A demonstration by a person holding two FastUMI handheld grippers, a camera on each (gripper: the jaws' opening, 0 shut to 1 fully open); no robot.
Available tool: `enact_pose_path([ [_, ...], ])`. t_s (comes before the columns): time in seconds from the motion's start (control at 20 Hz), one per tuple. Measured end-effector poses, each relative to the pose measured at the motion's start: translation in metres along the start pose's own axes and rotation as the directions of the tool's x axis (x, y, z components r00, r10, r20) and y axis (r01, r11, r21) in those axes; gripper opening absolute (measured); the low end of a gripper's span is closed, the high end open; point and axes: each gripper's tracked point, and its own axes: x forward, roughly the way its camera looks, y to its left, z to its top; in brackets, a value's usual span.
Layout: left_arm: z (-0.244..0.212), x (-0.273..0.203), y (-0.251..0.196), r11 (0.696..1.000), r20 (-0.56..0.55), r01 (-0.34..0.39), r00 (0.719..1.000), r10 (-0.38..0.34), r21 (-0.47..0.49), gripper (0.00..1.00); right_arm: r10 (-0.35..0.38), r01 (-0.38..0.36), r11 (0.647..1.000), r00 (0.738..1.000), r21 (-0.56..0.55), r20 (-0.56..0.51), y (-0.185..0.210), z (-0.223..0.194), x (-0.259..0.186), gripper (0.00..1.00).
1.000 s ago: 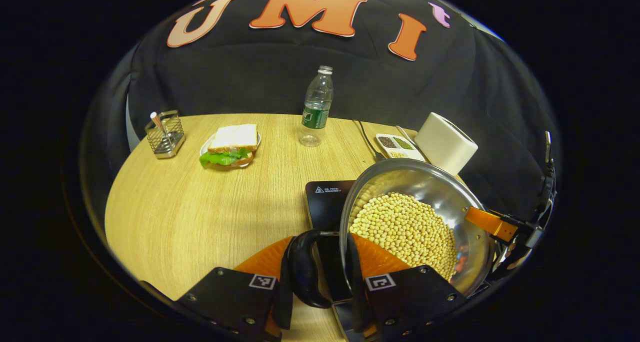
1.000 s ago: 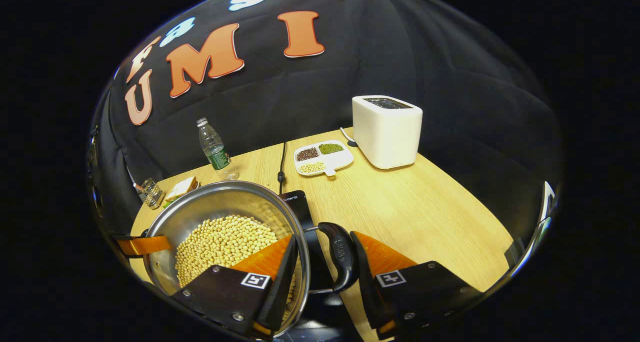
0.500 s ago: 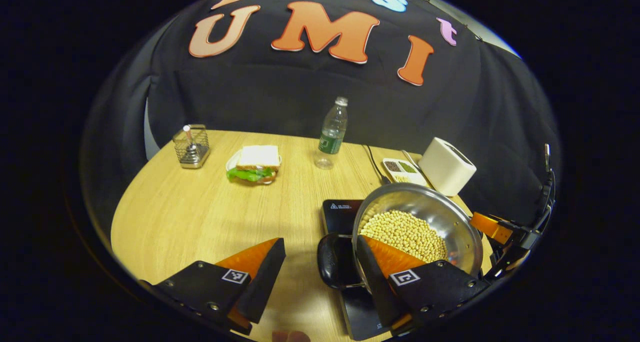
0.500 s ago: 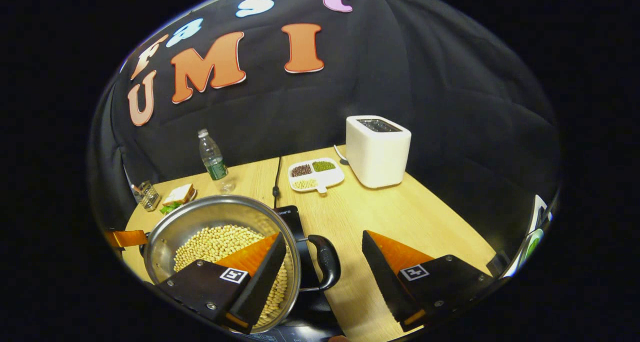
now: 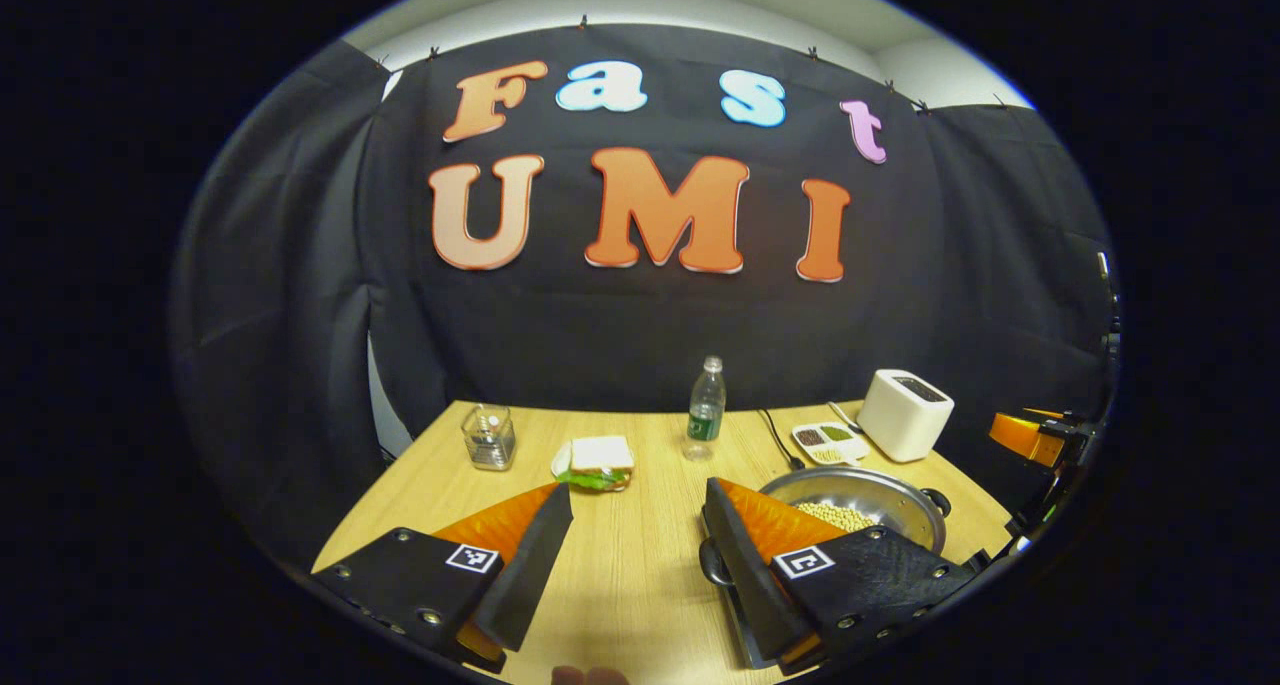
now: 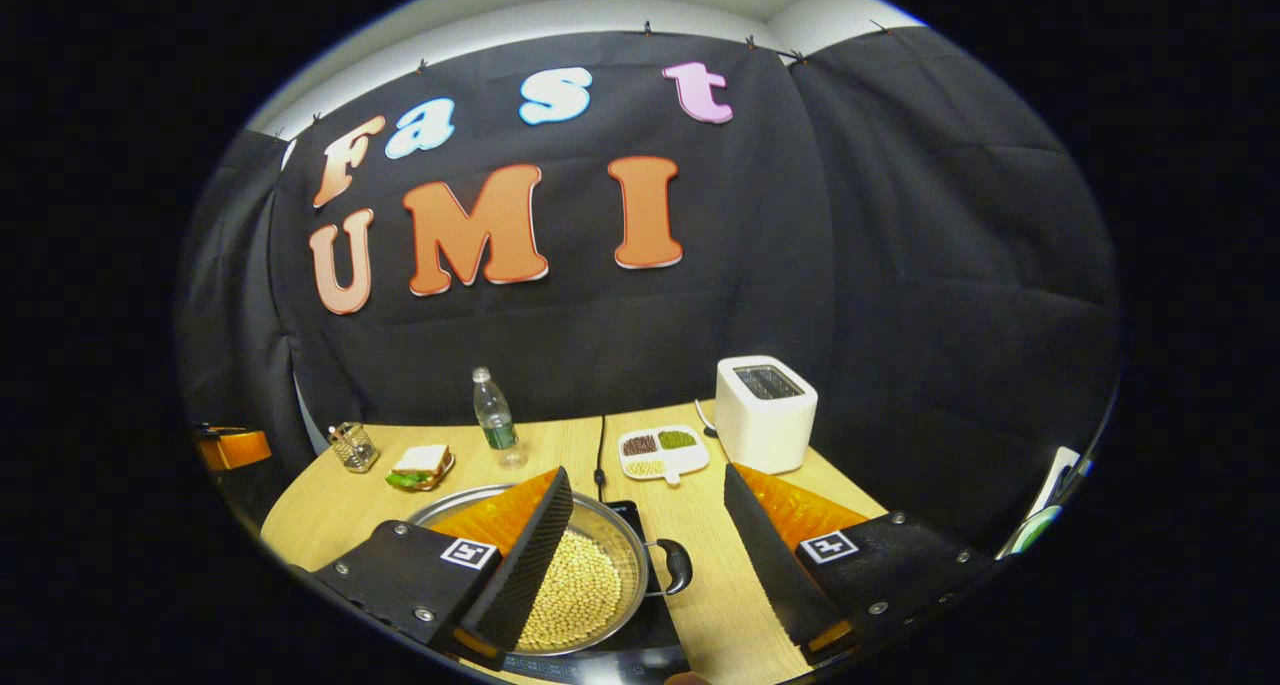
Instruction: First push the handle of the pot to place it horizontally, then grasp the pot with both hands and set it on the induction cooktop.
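Pot of beans on the cooktop, both hand-held grippers spread

Left gripper view: left hand-held gripper (image 5: 635,555) gapes empty above the table (image 5: 640,585); steel pot (image 5: 880,505) holds pale beans. Right gripper view: right hand-held gripper (image 6: 648,555) gapes; pot (image 6: 625,540), black side handle (image 6: 678,565) level, sits on the induction cooktop (image 6: 640,660).

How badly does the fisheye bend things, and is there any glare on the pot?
Left gripper view: table edges curve, pot sharp with no strong glare. Right gripper view: same bending at the rim, only soft sheen on the pot wall, beans crisp, evenly lit.
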Motion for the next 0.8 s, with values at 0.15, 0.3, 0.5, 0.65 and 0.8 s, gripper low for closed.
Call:
enact_pose_path([
  [0.15, 0.045, -0.033, 0.02, 0.998, 0.131, -0.057, 0.99, 0.052, 0.033, 0.84, 0.045, -0.045, 0.999, 0.994, -0.005, 0.099, 0.01, 0.041, -0.029, 0.95],
  [0.3, 0.071, -0.068, 0.025, 0.999, 0.188, -0.047, 0.981, 0.047, 0.0, 0.84, 0.065, -0.063, 0.998, 0.982, -0.016, 0.178, 0.012, 0.08, -0.057, 0.95],
  [0.5, 0.109, -0.098, 0.053, 0.993, 0.257, -0.01, 0.966, 0.041, -0.12, 0.83, 0.083, -0.078, 0.997, 0.963, -0.03, 0.255, 0.01, 0.116, -0.09, 0.94],
  [0.65, 0.113, -0.105, 0.085, 0.988, 0.276, -0.122, 0.95, 0.143, -0.09, 0.83, 0.077, -0.071, 0.997, 0.954, -0.032, 0.289, 0.003, 0.125, -0.106, 0.94],
  [0.8, 0.107, -0.107, 0.08, 0.99, 0.26, -0.106, 0.957, 0.127, -0.093, 0.82, 0.071, -0.068, 0.997, 0.954, -0.022, 0.291, -0.001, 0.125, -0.11, 0.94],
])
